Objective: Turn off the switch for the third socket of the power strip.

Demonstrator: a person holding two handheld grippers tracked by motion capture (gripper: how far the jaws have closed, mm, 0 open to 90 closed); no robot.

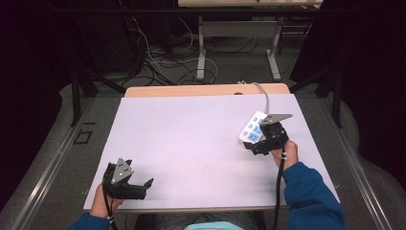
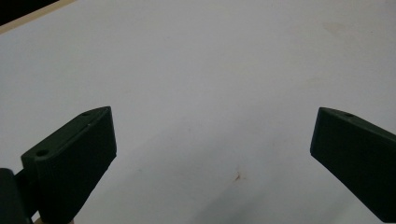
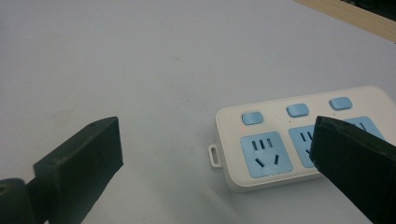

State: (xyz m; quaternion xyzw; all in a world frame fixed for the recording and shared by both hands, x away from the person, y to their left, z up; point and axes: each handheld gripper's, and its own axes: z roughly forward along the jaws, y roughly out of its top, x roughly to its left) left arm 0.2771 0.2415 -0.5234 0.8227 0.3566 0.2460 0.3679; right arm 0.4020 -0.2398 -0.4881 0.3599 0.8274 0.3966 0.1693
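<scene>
A white power strip (image 1: 252, 129) with blue sockets and blue switch buttons lies at the right of the white table top; its grey cable runs off toward the far edge. In the right gripper view the strip (image 3: 280, 140) lies flat, partly behind the right-hand jaw. My right gripper (image 1: 253, 146) hovers just at the strip's near end, open, with nothing between its jaws (image 3: 215, 154). My left gripper (image 1: 146, 186) rests low near the front left of the table, open and empty; its own view shows my left gripper (image 2: 212, 154) over bare table.
The white table sheet (image 1: 191, 139) has a wooden edge (image 1: 191, 90) at the back. Beyond it are floor cables (image 1: 158, 62) and the legs of another table (image 1: 201, 52). Dark curtains stand at both sides.
</scene>
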